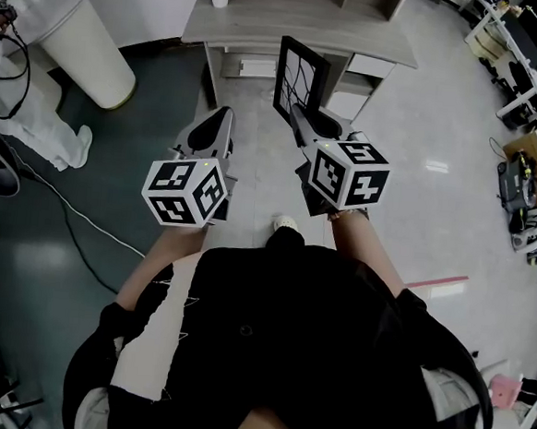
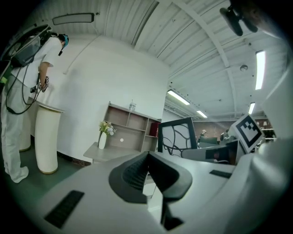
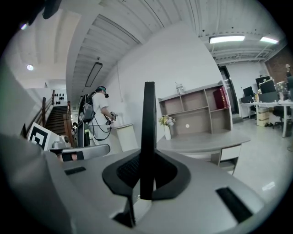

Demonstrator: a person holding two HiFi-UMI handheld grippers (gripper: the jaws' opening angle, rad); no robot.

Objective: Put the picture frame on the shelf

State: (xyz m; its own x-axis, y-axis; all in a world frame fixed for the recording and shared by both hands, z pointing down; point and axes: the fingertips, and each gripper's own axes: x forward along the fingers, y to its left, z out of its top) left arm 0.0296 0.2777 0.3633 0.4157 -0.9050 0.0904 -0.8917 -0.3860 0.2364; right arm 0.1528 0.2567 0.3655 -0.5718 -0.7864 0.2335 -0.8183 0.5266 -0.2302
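My right gripper (image 1: 298,111) (image 3: 145,180) is shut on the black picture frame (image 1: 301,77) (image 3: 148,137), which stands upright and edge-on between its pads. The frame's white face carries dark branching lines, seen in the left gripper view (image 2: 177,135). My left gripper (image 1: 222,117) (image 2: 147,170) is shut with nothing between its jaws, level with the right one and to its left. The grey shelf unit (image 1: 302,22) (image 2: 130,128) (image 3: 197,114) stands ahead of both grippers, with open compartments above a flat desk-like top.
A white vase with flowers (image 2: 103,135) (image 3: 166,125) stands on the shelf unit's top at the left. A red box (image 3: 220,97) sits in an upper right compartment. A white cylindrical column (image 1: 88,42) and a person in white (image 2: 20,91) are at the left. Cables (image 1: 65,207) cross the floor.
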